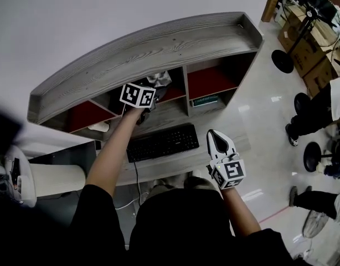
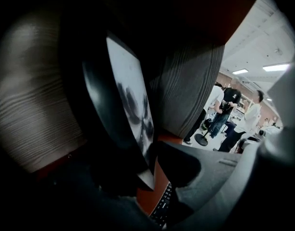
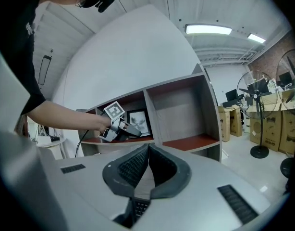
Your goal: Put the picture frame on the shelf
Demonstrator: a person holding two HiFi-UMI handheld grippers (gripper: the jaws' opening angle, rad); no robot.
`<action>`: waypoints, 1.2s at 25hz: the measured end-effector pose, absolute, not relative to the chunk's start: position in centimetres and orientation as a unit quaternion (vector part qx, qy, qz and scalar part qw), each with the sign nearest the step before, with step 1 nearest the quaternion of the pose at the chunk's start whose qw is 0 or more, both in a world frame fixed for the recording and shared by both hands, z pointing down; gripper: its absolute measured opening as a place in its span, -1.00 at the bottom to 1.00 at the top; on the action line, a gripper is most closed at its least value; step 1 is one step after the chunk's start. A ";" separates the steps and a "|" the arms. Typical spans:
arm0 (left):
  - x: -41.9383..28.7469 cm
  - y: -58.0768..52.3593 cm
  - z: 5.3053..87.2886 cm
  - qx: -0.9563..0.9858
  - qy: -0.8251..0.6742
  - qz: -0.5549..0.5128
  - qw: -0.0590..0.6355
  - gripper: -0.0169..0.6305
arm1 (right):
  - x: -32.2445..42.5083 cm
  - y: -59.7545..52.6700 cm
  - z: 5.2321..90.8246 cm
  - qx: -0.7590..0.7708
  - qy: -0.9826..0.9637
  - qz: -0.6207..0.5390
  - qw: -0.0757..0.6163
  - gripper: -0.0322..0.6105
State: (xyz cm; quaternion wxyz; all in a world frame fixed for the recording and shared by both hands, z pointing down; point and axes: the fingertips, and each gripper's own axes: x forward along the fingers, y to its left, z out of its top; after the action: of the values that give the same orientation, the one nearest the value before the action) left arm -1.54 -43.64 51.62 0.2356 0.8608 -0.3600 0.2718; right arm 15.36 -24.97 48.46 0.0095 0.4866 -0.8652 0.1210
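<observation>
The black picture frame (image 2: 128,100) with a grey print stands upright in the middle compartment of the wooden desk shelf (image 1: 159,37). In the right gripper view the picture frame (image 3: 139,121) stands on the red shelf board (image 3: 186,143). My left gripper (image 2: 148,173) reaches into that compartment with the frame's lower corner between its jaws. A strip of red board shows between the frame and the right pad, so the jaws stand open. The left gripper (image 1: 150,103) appears under its marker cube in the head view. My right gripper (image 3: 147,150) is shut and empty, hovering above the keyboard (image 1: 161,143).
A white mouse (image 1: 98,127) lies left of the keyboard. A compartment to the right holds a teal box (image 1: 206,100). People stand at the right (image 1: 319,115). Floor fans (image 3: 260,129) and cartons (image 1: 303,49) line the room's right side.
</observation>
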 end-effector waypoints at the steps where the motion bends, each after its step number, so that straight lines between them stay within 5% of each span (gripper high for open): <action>1: -1.7 -43.7 51.6 0.859 -0.364 0.270 0.238 -0.50 | 15.2 -24.9 48.5 0.486 -0.866 0.120 0.011 -0.86; 12: -3.1 -44.1 50.7 0.856 -0.410 0.252 0.187 -0.28 | 15.0 -22.9 49.9 0.482 -0.867 0.122 0.038 -0.86; 30: -3.0 -46.4 51.1 0.863 -0.382 0.302 0.134 -0.26 | 14.6 -21.4 50.2 0.471 -0.873 0.117 0.051 -0.86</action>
State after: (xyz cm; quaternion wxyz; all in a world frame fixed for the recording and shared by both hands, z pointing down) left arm -3.01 -46.35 51.07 0.1345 0.8630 -0.3822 0.3019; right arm 14.56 -21.41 50.19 0.0509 0.4713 -0.8727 0.1171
